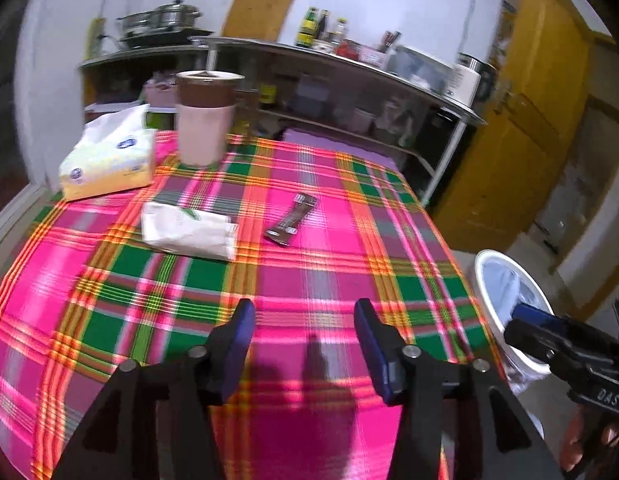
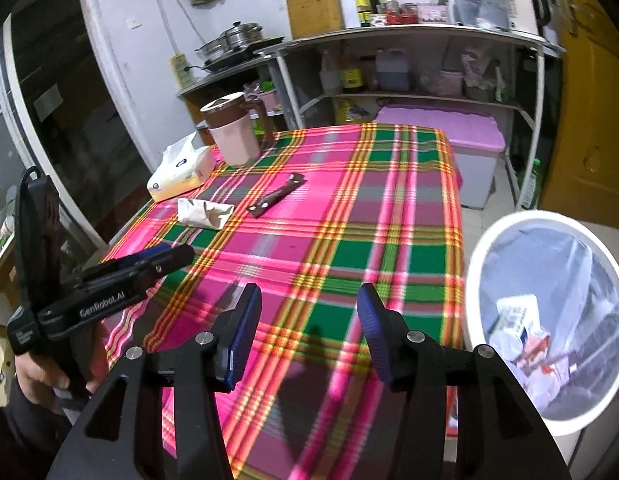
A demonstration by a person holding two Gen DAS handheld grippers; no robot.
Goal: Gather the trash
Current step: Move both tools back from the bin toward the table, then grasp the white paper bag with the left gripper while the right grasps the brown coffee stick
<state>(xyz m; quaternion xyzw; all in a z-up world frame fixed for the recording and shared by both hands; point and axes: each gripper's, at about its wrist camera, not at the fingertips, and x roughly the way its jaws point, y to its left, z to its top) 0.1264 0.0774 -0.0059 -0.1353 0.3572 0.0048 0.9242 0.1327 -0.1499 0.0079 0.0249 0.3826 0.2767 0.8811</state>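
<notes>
Two hand-held grippers, left (image 1: 305, 322) and right (image 2: 309, 308), spread wide, bin (image 2: 475, 280) beside table edge (image 2: 457, 216)

Left wrist view: looks forward from low over the near edge of the plaid surface (image 1: 293, 272), toward the far shelving (image 1: 349, 64); the bin (image 1: 485, 280) sits at its right margin. Right wrist view: set further right and slightly higher (the left tongs (image 2: 177, 254) appear at its left), facing the same way. Both views share the surface, brown wrapper (image 1: 291, 220), shelving and bin.
</notes>
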